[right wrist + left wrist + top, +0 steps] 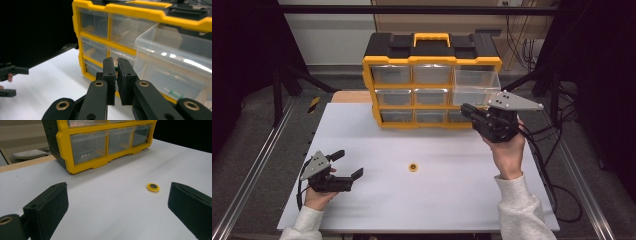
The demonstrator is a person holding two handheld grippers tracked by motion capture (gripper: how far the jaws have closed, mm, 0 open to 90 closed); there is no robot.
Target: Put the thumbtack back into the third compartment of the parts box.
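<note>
R gripper (468, 111) is up at the cabinet (432, 80), jaws pressed nearly together on a small green item (116, 68), just below the pulled-out top-right drawer (477, 86), at 2 o'clock on the table (452, 200). L gripper (348, 164), jaws spread wide & empty, rests at 8 o'clock. Yellow washer (413, 166) lies mid-table, near 6 o'clock from cabinet.

Yellow-and-black organizer (432, 60) — clear drawers, yellow ring (413, 166), white table (437, 200)
</note>
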